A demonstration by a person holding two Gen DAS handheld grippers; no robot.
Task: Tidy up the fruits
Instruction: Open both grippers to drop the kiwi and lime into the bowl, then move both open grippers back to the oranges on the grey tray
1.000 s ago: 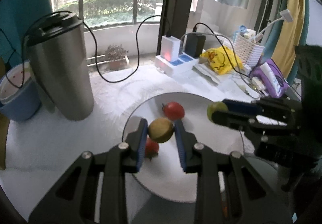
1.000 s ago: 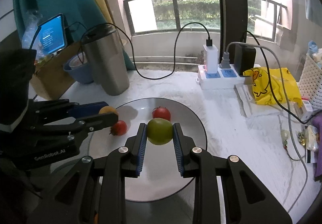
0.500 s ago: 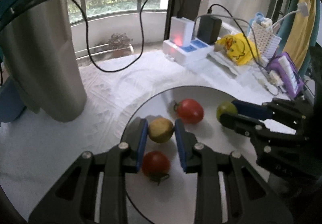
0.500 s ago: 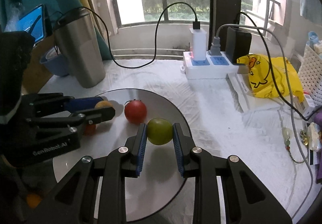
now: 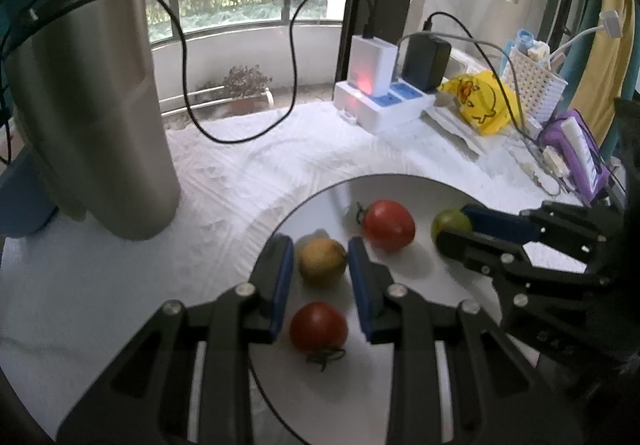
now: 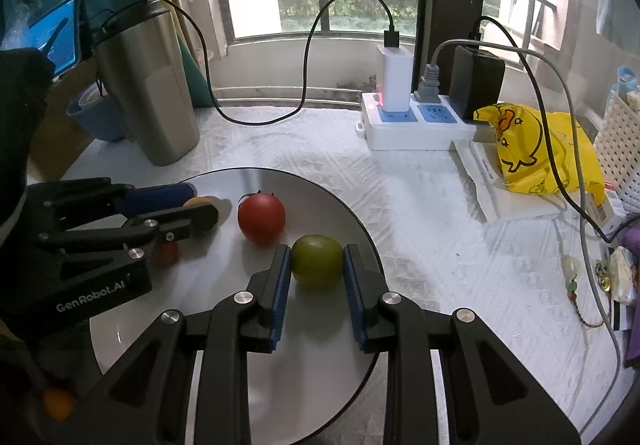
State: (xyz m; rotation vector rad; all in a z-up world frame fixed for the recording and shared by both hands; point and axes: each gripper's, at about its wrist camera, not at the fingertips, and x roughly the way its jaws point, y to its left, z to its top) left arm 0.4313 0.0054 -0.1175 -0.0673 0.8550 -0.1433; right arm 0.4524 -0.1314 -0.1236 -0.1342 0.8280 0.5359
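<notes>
A round grey plate (image 5: 404,373) (image 6: 248,345) lies on the white table. My left gripper (image 5: 322,269) stands around a yellow-brown fruit (image 5: 322,262) that rests on the plate, with a small gap at each pad. A red tomato (image 5: 319,327) lies just below it and a second red tomato (image 5: 389,225) (image 6: 261,218) beyond. My right gripper (image 6: 317,265) stands around a green fruit (image 6: 317,261) (image 5: 450,222) low over the plate's right side, with slight gaps at the pads.
A steel tumbler (image 5: 92,113) (image 6: 150,85) stands at the left with a blue cup (image 6: 94,117) behind it. A white power strip (image 6: 416,125) with chargers and cables, a yellow bag (image 6: 536,153) and a white basket (image 5: 532,85) line the back right.
Both grippers moved lower and forward over the plate. Each fruit now sits down on or near the plate, and both sets of jaws have opened slightly.
</notes>
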